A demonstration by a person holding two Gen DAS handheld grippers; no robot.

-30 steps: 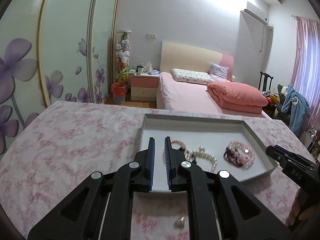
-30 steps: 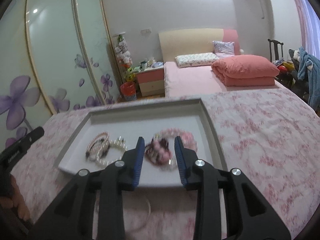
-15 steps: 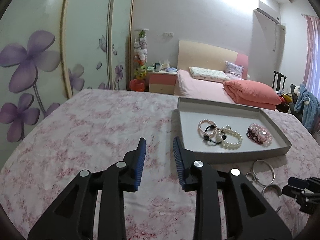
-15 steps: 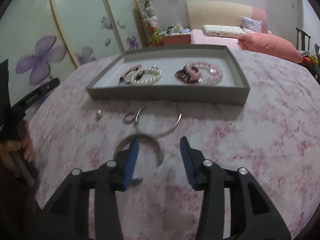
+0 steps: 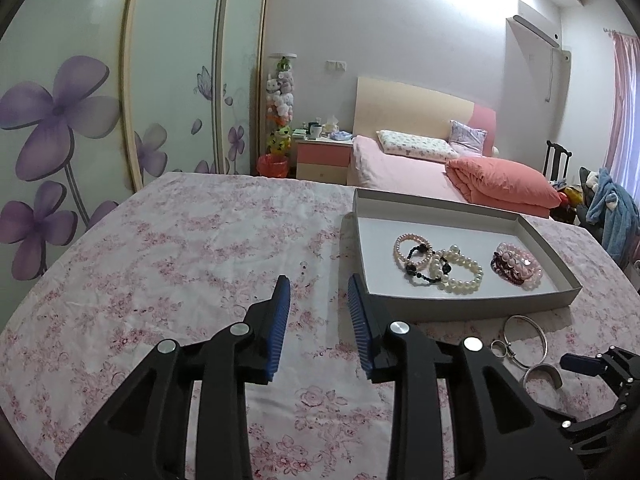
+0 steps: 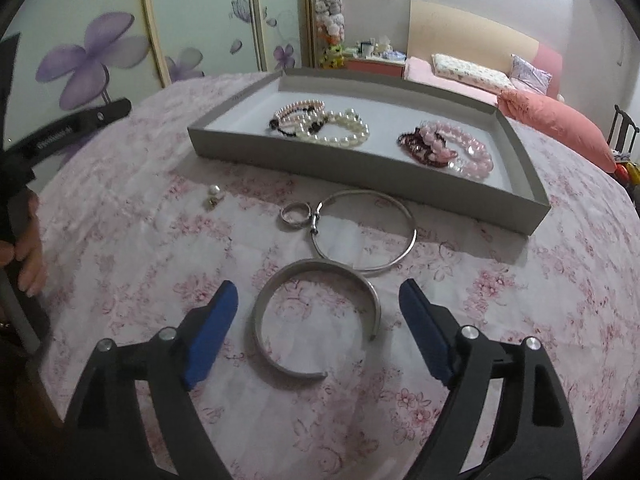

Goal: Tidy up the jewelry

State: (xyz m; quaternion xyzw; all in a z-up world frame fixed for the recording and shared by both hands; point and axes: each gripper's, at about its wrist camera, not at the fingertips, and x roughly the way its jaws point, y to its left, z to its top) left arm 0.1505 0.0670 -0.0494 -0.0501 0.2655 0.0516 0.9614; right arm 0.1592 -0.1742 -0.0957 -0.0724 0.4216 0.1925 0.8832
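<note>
The right gripper [image 6: 316, 300] is opening wide around the silver cuff bangle [image 6: 316, 320] lying on the floral cloth [image 6: 520, 320] — pads not touching it. The left gripper [image 5: 316, 296] is hovering partly open and empty beside the grey tray [image 5: 460, 304], where beaded bracelets [image 5: 440, 262] are lying.

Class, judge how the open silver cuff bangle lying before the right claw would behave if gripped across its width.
The cuff bangle looks like rigid metal, so probably stiff, though its open gap may let it flex. Its smooth polished band could slip. Lying flat, it likely slides, not rolls.
</note>
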